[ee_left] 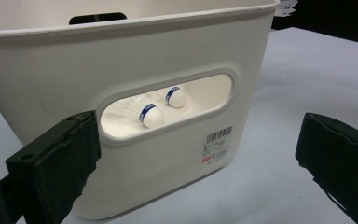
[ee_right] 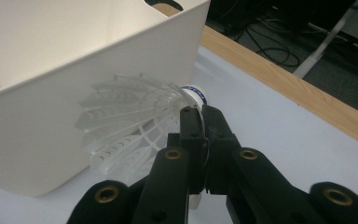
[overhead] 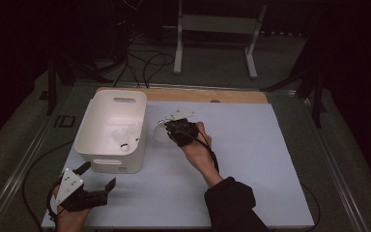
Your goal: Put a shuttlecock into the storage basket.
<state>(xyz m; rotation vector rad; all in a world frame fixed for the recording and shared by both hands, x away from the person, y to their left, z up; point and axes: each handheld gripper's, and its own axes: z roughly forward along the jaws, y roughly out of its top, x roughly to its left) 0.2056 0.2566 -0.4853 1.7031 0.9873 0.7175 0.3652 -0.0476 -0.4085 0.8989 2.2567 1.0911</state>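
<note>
A white plastic bin (overhead: 111, 162) stands on the left of the white sheet, with white shuttlecocks (overhead: 124, 137) lying in it. Through its handle slot I see two corks with blue bands (ee_left: 151, 115). My right gripper (overhead: 174, 126) sits just right of the bin, shut on a white shuttlecock (overhead: 160, 130). Its jaws pinch the skirt close to the blue-banded cork (ee_right: 195, 95), and the feathers (ee_right: 126, 126) fan toward the bin wall (ee_right: 51, 93). My left gripper (overhead: 98, 175) rests in front of the bin, open, facing the bin's front wall (ee_left: 121, 60), with nothing between its jaws.
A white sheet (overhead: 251, 159) covers the table, and a wooden strip (overhead: 212, 95) shows along its far edge. Behind the table stand a white metal frame (overhead: 217, 29) and loose cables (overhead: 149, 63) on the floor. A person's dark sleeve (overhead: 232, 203) enters at the bottom.
</note>
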